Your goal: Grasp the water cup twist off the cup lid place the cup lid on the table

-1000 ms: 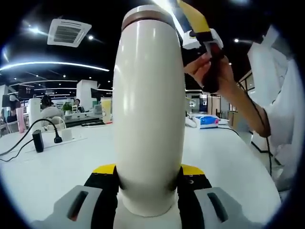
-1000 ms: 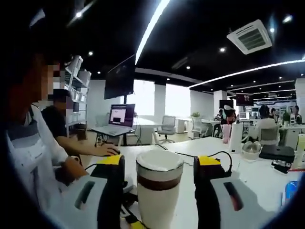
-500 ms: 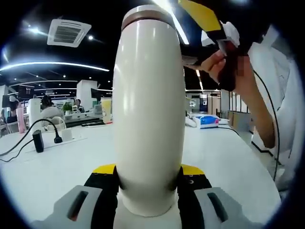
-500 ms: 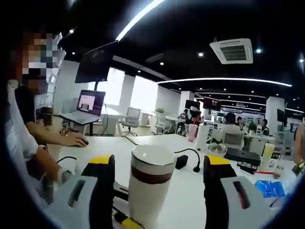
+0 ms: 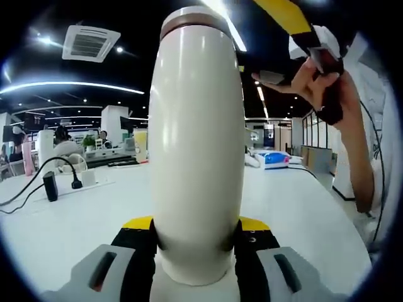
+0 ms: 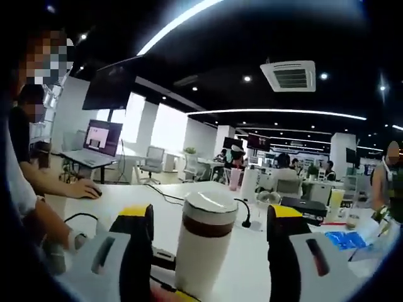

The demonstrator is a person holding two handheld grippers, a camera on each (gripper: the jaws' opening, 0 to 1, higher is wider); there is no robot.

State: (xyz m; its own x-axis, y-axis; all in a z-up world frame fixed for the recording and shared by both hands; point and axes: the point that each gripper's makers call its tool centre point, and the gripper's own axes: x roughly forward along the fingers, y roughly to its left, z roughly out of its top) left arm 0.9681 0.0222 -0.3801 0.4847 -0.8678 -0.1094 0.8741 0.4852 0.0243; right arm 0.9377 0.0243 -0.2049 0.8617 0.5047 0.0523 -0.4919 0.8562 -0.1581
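The cream water cup stands upright on the white worktop with its cup lid on above a brown band, and the left claw is clamped around the cup's lower body, so the grasp step looks done and the twist-off is next. The right claw has its jaws apart on either side of the cup lid without touching it. The next move calls for closing them on the lid and turning while the left holds firm.
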